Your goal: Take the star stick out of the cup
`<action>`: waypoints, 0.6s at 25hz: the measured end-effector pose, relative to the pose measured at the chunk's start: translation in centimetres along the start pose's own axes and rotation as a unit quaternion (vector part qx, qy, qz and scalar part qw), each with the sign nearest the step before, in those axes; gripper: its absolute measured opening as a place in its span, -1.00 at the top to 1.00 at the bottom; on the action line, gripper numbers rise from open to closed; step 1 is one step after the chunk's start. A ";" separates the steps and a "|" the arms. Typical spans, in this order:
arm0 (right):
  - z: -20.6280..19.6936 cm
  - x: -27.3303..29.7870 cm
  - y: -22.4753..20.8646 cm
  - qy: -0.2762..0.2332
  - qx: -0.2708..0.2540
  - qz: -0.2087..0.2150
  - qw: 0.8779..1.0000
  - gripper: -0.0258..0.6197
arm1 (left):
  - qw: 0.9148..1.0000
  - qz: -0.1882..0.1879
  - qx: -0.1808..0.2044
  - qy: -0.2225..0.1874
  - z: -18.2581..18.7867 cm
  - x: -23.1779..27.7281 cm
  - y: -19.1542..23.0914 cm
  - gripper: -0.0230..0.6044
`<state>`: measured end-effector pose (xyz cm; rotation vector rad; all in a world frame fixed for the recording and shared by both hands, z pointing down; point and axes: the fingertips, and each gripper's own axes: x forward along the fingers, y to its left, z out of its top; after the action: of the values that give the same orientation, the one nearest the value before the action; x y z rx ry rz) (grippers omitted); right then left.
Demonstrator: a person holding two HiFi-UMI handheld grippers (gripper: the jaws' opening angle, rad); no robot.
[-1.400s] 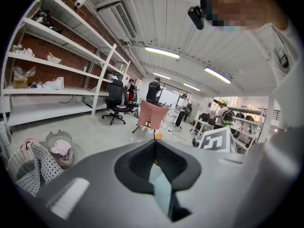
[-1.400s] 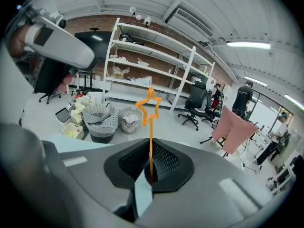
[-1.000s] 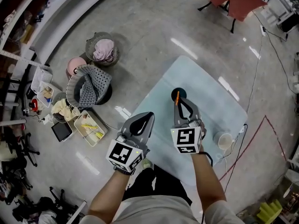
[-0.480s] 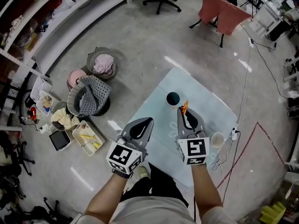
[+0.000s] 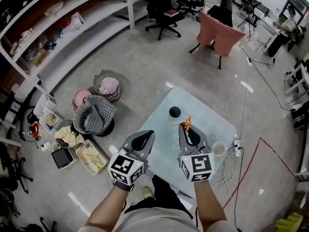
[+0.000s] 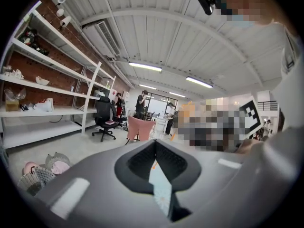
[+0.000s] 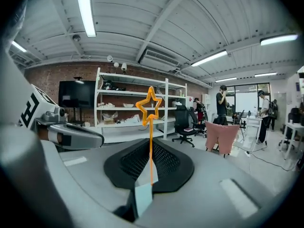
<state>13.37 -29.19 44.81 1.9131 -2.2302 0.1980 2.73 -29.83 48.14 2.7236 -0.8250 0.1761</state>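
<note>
The orange star stick (image 7: pixel 151 127) stands upright between the jaws of my right gripper (image 7: pixel 151 144), which is shut on its shaft; the star (image 7: pixel 150 104) is above the tips. In the head view the star stick (image 5: pixel 188 122) is in the air at the tips of the right gripper (image 5: pixel 186 126), clear of the dark cup (image 5: pixel 175 112), which stands on the pale blue table (image 5: pixel 212 124) beyond it. My left gripper (image 5: pixel 146 134) hovers beside the right one, shut and holding nothing. In its own view the left gripper (image 6: pixel 154 144) has its jaws together.
A white cup (image 5: pixel 218 149) sits near the table's right edge, with cables (image 5: pixel 227 170) on the floor beside it. Baskets of cloth (image 5: pixel 94 114) and a tray (image 5: pixel 90 154) lie on the floor to the left. Shelving (image 5: pixel 72 37) and chairs (image 5: pixel 219 35) stand farther off.
My right gripper has lifted the star stick up out of the dark cup and drawn it back toward me. The left gripper has stayed shut alongside.
</note>
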 end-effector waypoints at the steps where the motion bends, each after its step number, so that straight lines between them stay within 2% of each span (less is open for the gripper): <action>1: 0.6 -0.6 0.3 -0.004 -0.001 0.000 1.000 0.83 | 1.000 0.000 0.002 -0.002 0.4 -0.5 -0.3 0.91; 15: 6.7 -7.3 4.6 -0.048 -0.027 -0.003 0.998 0.83 | 0.999 -0.007 0.014 -0.028 5.4 -7.2 -3.7 0.91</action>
<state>9.41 -23.03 36.71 1.9400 -2.2652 0.0436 -0.96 -24.80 40.71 2.7723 -0.8231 0.1097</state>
